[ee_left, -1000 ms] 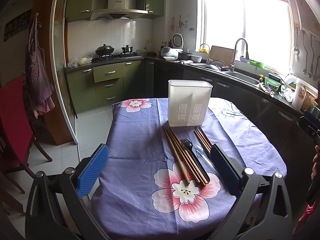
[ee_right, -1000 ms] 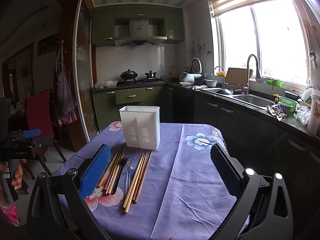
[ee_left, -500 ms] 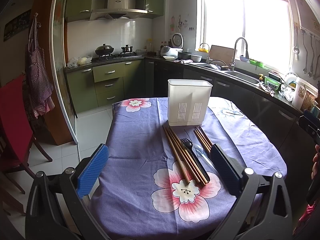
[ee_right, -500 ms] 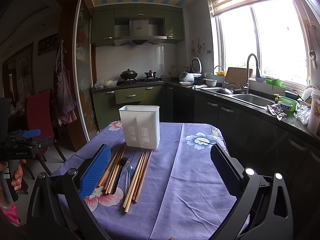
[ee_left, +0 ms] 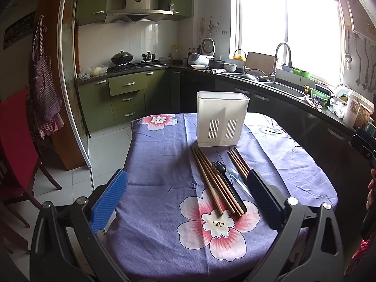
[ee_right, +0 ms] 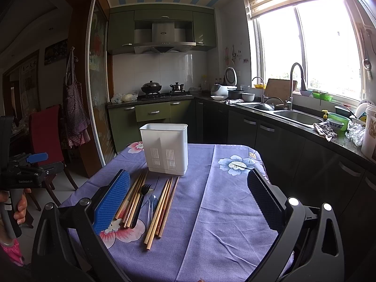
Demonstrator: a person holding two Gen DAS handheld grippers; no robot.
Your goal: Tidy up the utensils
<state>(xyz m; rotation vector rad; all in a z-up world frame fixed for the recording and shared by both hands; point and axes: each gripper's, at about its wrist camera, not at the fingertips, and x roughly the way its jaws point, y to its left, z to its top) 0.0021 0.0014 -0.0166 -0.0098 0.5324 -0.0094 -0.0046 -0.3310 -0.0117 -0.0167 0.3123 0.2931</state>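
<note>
A white slotted utensil holder (ee_left: 222, 118) (ee_right: 165, 146) stands upright on the table with the purple floral cloth (ee_left: 164, 164) (ee_right: 223, 199). In front of it lie several wooden chopsticks (ee_left: 211, 178) (ee_right: 162, 204), a black fork (ee_left: 226, 183) (ee_right: 141, 199) and a clear plastic spoon (ee_left: 236, 176) (ee_right: 152, 203), side by side. My left gripper (ee_left: 188, 197) is open and empty above the near end of the table. My right gripper (ee_right: 188, 199) is open and empty, to the right of the utensils.
A red chair (ee_left: 16, 141) stands left of the table. Kitchen counters with a sink (ee_right: 296, 115) and a stove (ee_left: 131, 64) run along the back and right. The other hand-held gripper (ee_right: 23, 171) shows at the left edge of the right wrist view.
</note>
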